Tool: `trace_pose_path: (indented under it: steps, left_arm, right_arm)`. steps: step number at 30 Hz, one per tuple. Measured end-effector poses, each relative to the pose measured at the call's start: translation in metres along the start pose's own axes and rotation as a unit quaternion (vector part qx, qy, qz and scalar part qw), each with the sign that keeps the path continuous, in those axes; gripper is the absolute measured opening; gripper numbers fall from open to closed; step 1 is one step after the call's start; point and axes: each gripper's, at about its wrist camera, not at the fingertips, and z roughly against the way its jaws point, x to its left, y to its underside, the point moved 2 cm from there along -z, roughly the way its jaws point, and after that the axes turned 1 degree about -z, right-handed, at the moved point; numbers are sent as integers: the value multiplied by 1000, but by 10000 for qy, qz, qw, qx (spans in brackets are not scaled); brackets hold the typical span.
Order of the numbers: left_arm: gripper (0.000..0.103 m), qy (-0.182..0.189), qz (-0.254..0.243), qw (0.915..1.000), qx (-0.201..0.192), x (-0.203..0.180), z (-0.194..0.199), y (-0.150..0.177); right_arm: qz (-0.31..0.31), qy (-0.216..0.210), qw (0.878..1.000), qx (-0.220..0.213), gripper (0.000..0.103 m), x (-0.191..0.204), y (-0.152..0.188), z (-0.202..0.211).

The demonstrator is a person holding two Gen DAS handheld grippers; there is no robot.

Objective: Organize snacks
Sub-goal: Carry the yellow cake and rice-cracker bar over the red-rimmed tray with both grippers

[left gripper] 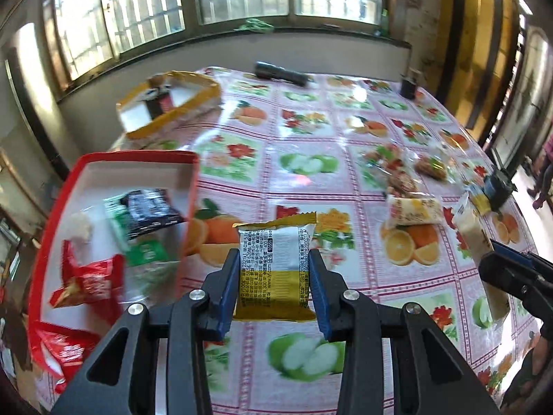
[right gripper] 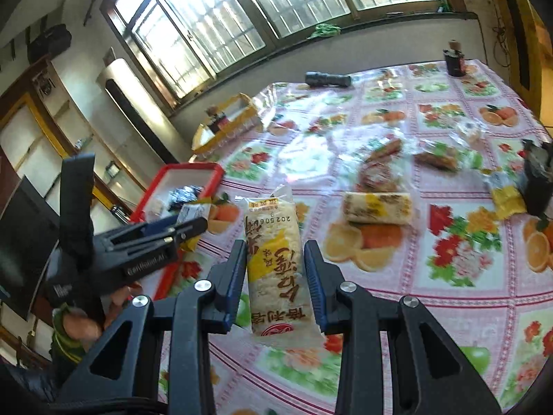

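My left gripper is shut on a yellow and white snack packet, held above the table just right of the red tray. The tray holds several packets: red, green and black. My right gripper is shut on a long white and yellow rice cracker pack, held above the table. That pack and gripper also show at the right edge of the left wrist view. The left gripper shows in the right wrist view near the red tray.
A yellow-rimmed box stands at the far left. Loose snacks lie on the fruit-print tablecloth: a rolled pack, clear-wrapped pastries, a yellow packet. A black flashlight and a dark jar sit at the back.
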Motion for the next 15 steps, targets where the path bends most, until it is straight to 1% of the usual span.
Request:
trace_pose_path:
  steps: [6, 15]
  left_arm:
    - [38, -281, 247, 9992, -172, 28, 16, 2]
    - [38, -446, 465, 9976, -239, 55, 21, 8]
  right_arm:
    - [42, -169, 9998, -90, 36, 29, -10, -12]
    - [145, -419, 9990, -78, 36, 65, -22, -33]
